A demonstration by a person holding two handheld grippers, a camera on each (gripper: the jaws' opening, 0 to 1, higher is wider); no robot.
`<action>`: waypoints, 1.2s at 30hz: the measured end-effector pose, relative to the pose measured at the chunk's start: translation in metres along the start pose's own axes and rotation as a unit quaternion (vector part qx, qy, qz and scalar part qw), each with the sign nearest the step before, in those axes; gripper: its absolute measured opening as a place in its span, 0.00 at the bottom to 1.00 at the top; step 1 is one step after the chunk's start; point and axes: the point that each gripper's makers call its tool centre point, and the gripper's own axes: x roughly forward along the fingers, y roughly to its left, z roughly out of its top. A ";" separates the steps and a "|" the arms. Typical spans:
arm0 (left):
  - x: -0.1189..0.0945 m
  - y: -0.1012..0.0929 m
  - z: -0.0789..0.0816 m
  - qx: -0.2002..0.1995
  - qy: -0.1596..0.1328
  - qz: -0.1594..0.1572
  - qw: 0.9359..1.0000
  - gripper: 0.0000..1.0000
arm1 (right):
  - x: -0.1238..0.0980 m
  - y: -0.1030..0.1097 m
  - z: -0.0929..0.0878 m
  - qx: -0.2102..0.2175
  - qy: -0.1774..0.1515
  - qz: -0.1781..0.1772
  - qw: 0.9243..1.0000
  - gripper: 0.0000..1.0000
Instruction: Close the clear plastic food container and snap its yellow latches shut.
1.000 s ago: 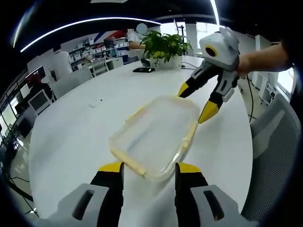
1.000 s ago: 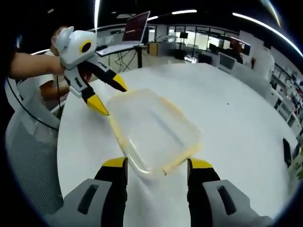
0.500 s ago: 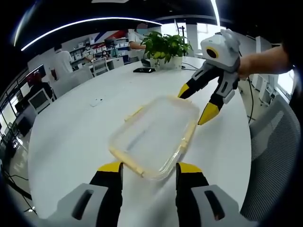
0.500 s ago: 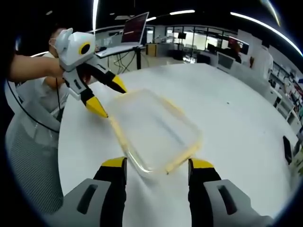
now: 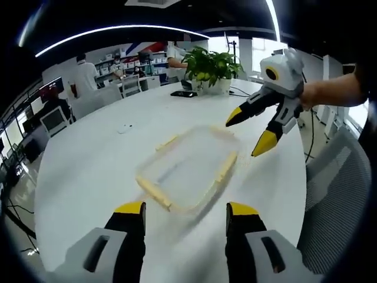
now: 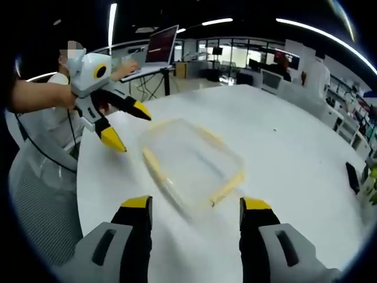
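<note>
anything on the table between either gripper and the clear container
Nothing visible does. Only bare white table lies between the open left gripper and the container, and the open right gripper also has a clear path.

Bright overhead strip lights (image 5: 106,30), glare on white table (image 5: 88,165); container (image 5: 187,168) motion-blurred; fisheye bending at edges.

L gripper (image 5: 185,215) & R gripper (image 6: 196,209) both jaws apart, facing each other

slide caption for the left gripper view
Open left gripper faces the clear food container on the white table, right gripper hovering opposite.
</note>
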 end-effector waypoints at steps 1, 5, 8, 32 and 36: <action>-0.002 -0.002 0.000 -0.002 -0.001 0.001 1.000 0.52 | -0.003 0.000 -0.001 0.002 -0.002 -0.003 1.000 0.57; -0.010 -0.006 -0.001 -0.009 -0.006 0.002 1.000 0.56 | -0.014 0.003 -0.004 0.012 -0.010 -0.011 1.000 0.59; -0.019 -0.011 -0.001 -0.017 -0.013 0.006 1.000 0.58 | -0.021 0.006 -0.007 0.017 -0.014 -0.016 1.000 0.61; -0.067 -0.050 -0.013 -0.049 -0.050 0.026 0.997 0.77 | -0.078 0.030 -0.042 0.061 -0.036 -0.060 0.996 0.77; -0.073 -0.058 -0.019 -0.056 -0.047 0.023 0.997 0.81 | -0.084 0.033 -0.047 0.063 -0.038 -0.062 0.995 0.80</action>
